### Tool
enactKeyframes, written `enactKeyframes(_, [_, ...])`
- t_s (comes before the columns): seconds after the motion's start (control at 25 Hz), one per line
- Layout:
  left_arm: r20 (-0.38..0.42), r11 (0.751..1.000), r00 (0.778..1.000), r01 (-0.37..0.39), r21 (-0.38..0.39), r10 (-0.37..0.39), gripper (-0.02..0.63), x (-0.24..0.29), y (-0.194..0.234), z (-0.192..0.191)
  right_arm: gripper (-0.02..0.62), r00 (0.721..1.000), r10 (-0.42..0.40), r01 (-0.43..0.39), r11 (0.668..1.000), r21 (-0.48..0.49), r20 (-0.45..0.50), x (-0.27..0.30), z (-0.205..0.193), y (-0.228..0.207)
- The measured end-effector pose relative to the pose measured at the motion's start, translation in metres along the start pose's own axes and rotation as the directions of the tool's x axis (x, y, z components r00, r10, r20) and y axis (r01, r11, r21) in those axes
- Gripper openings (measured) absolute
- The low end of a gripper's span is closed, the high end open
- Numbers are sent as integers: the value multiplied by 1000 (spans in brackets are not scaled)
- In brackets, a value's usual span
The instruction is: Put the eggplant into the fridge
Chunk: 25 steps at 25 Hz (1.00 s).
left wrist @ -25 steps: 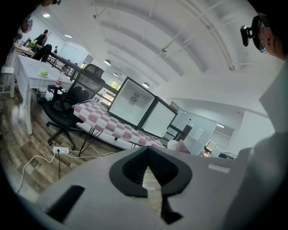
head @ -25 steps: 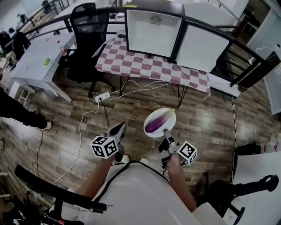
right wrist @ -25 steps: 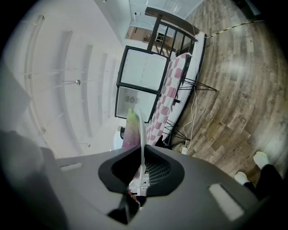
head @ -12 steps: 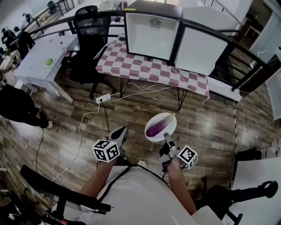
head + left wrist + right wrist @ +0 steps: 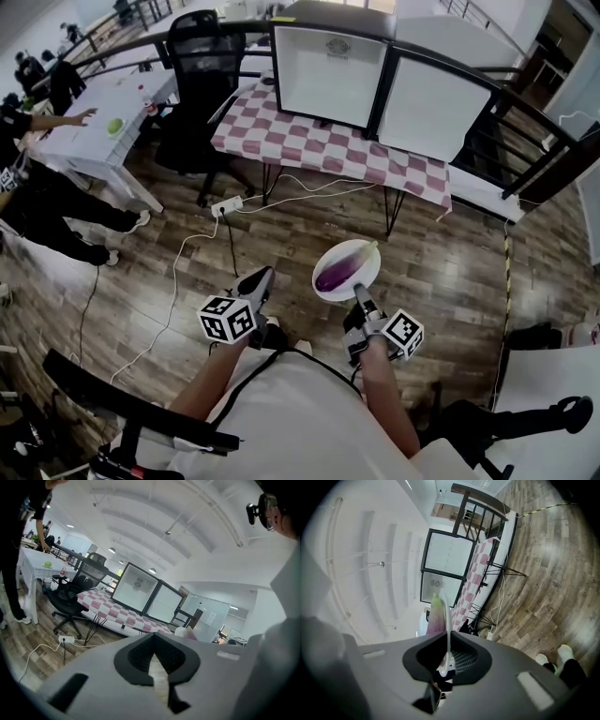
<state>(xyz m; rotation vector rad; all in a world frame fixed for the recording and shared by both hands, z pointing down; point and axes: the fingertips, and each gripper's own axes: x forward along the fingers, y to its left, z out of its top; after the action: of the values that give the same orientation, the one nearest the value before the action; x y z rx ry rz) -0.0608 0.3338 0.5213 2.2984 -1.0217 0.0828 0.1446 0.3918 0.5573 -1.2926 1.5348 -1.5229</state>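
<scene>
**A:** Purple eggplant (image 5: 336, 273), where is it?

**B:** Lying on a white plate (image 5: 364, 278), held out above the wooden floor (image 5: 450, 272). It is well apart from the fridge (image 5: 328, 75).

**A:** What holds the plate?

**B:** The right gripper (image 5: 357, 293). Its jaws pinch the near rim. In the right gripper view the plate shows edge-on between them, and the eggplant's green end points away.

**A:** And the left gripper (image 5: 260, 277)?

**B:** Its jaws are pressed together with nothing between them. It hangs beside the plate, not touching it.

**A:** The fridge?

**B:** It stands on a red-and-white checked tablecloth (image 5: 309, 145), with both pale doors closed. A black office chair (image 5: 202, 70) is at the left end of the tablecloth.
</scene>
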Motion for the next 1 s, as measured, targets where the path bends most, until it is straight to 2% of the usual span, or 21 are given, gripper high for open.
enactKeyframes(0.2, [21, 1000, 999, -28, -14, 28, 0, -1, 11, 6, 28, 1000, 3, -3, 1000, -4, -13, 7, -1, 1])
enactKeyframes(0.52, [21, 999, 1000, -18, -27, 19, 0, 16, 25, 12, 26, 1000, -8, 8, 1000, -9, -16, 29, 6, 3])
enactKeyframes(1.0, [-2, 1000, 1000, 6, -18, -6, 0, 69, 72, 57, 26, 1000, -20, 20, 1000, -15, -11, 105, 23, 17])
